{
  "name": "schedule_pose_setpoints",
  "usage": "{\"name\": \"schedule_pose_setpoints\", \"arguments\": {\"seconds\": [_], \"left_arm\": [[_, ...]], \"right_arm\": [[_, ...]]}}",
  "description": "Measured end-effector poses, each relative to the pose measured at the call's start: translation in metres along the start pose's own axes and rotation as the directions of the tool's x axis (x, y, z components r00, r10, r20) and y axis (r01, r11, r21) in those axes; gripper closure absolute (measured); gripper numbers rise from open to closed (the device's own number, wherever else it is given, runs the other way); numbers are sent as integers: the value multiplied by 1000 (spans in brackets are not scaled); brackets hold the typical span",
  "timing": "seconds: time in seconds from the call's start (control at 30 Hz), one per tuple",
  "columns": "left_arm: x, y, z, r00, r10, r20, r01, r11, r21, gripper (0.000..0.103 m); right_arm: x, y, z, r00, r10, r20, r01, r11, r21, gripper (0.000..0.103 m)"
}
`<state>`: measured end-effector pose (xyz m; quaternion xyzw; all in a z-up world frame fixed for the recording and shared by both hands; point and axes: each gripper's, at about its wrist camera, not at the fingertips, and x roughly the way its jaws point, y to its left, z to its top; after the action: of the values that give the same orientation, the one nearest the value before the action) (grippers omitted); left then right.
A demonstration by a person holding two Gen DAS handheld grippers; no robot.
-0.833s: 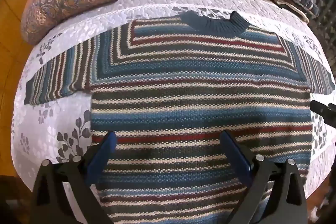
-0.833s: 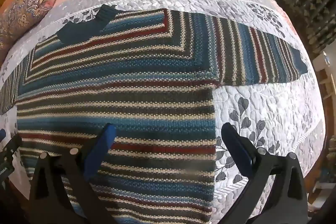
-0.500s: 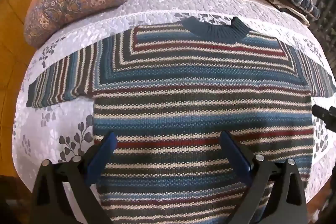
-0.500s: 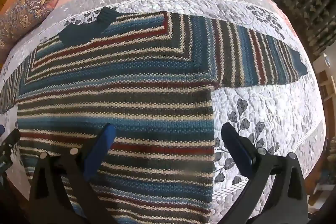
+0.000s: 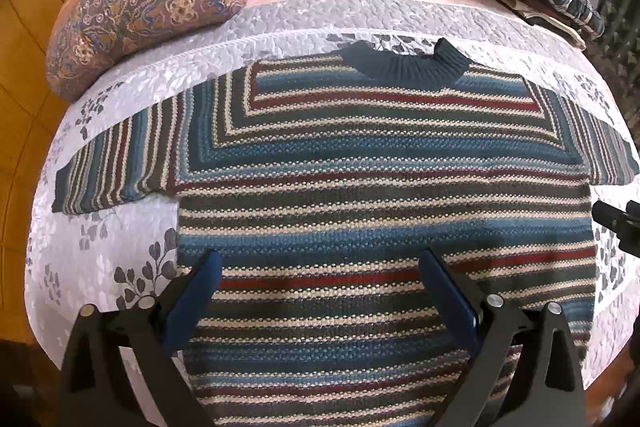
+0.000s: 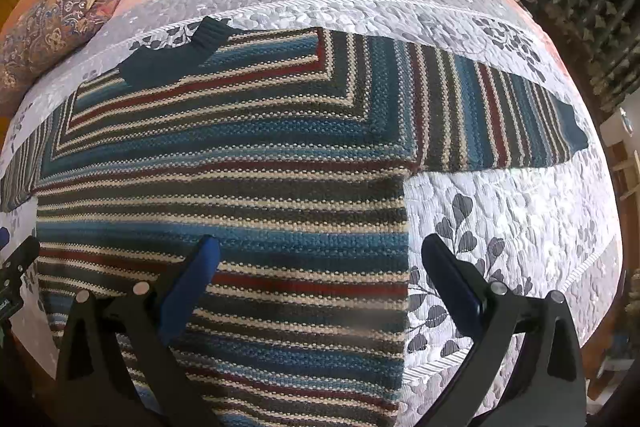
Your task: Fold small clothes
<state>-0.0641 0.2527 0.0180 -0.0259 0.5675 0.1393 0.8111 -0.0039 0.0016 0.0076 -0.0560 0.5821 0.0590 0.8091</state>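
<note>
Both grippers drawn back slightly; sweater (image 5: 360, 163) flat, hem cut off; left gripper (image 5: 318, 269), right gripper (image 6: 320, 255) fingers spread, empty.

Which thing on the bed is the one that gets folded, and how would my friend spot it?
Look at the grey quilt with leaf prints that covers the near part of the bed. Flat on it, sleeves spread out sideways, lies the striped sweater. It alone has blue, red, cream and dark knitted stripes and a dark ribbed collar; the pillow and the heaped clothes lie farther back.
</note>
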Motion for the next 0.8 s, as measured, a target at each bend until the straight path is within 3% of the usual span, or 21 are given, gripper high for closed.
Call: {"name": "schedule_pose_setpoints", "arguments": {"seconds": [0.8], "left_arm": [[0,5,-1,1000,22,8,-22,1000,1,4]], "right_arm": [[3,6,-2,1000,23,4,-23,1000,-16,3]]}}
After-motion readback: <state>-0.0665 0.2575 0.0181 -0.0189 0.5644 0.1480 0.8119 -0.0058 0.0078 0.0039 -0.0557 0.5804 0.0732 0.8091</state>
